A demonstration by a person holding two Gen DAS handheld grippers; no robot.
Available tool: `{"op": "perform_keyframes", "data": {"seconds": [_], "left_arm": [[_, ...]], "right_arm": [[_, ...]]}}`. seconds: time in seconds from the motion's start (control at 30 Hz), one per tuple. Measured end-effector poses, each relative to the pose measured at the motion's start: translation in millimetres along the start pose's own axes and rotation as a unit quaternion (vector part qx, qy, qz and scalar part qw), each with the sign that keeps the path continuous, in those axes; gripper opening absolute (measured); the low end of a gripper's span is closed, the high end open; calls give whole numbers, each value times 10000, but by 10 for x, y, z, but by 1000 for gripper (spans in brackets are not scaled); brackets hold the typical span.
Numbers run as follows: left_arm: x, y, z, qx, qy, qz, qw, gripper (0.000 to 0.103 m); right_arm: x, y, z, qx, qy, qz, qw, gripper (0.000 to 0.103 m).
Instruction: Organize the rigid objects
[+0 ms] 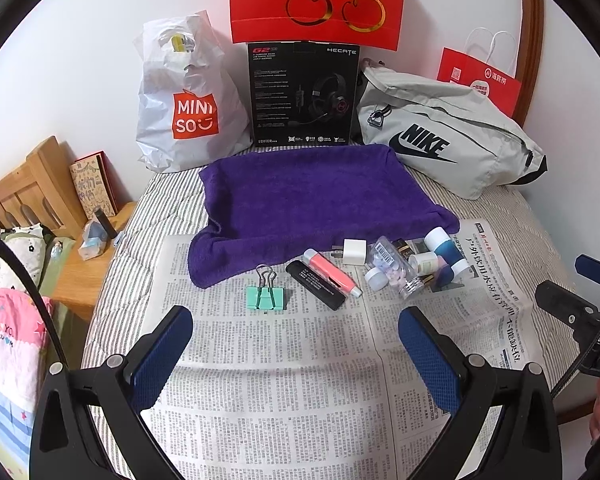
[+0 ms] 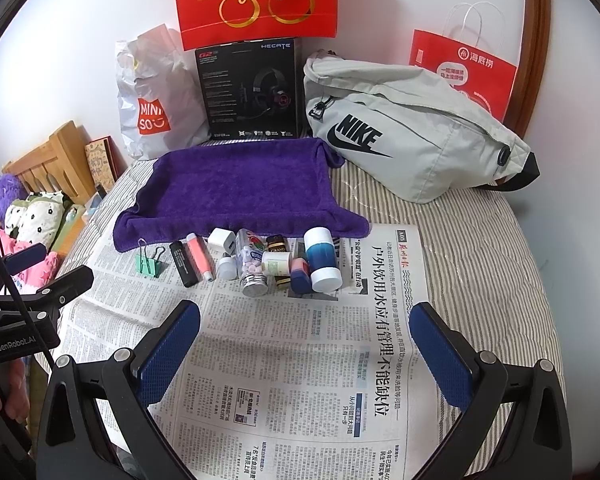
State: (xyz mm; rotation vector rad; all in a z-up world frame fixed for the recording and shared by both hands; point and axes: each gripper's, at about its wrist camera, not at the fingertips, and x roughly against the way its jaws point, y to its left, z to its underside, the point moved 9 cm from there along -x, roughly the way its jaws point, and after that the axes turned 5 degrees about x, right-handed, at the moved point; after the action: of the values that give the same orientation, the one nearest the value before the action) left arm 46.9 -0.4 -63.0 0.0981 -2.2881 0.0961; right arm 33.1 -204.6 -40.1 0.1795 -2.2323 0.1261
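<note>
Small objects (image 2: 260,260) lie beyond both spread, empty claws (image 2: 304,312).

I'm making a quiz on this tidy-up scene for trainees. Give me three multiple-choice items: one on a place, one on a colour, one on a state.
1. Where does the mint-green metal binder clip lie?
A. On the newspaper, at the left end of the row of small things
B. On the purple towel
C. Inside the grey bag

2. What colour is the folded terry towel behind the small things?
A. Red
B. Purple
C. White

3. How do the left gripper and right gripper stand?
A. Both shut on bottles
B. Left shut, right open
C. Both open, holding nothing

Answers: 1 A, the clip rests on the printed newspaper, left of the black stick. 2 B, the cloth is deep purple in both views. 3 C, each pair of blue-padded jaws is spread wide over bare newsprint.
</note>
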Motion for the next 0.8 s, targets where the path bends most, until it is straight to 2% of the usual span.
{"op": "perform_keyframes", "data": {"seconds": [0.53,0.8], "left_arm": [[-62,7,5,-12,30,8,10000,103],[-233,57,-15,-19,126,24,9999,103]], "right_arm": [[-32,29,-11,6,34,-42,10000,103],[-136,-23,-3,-47,111,-55,9999,103]]}}
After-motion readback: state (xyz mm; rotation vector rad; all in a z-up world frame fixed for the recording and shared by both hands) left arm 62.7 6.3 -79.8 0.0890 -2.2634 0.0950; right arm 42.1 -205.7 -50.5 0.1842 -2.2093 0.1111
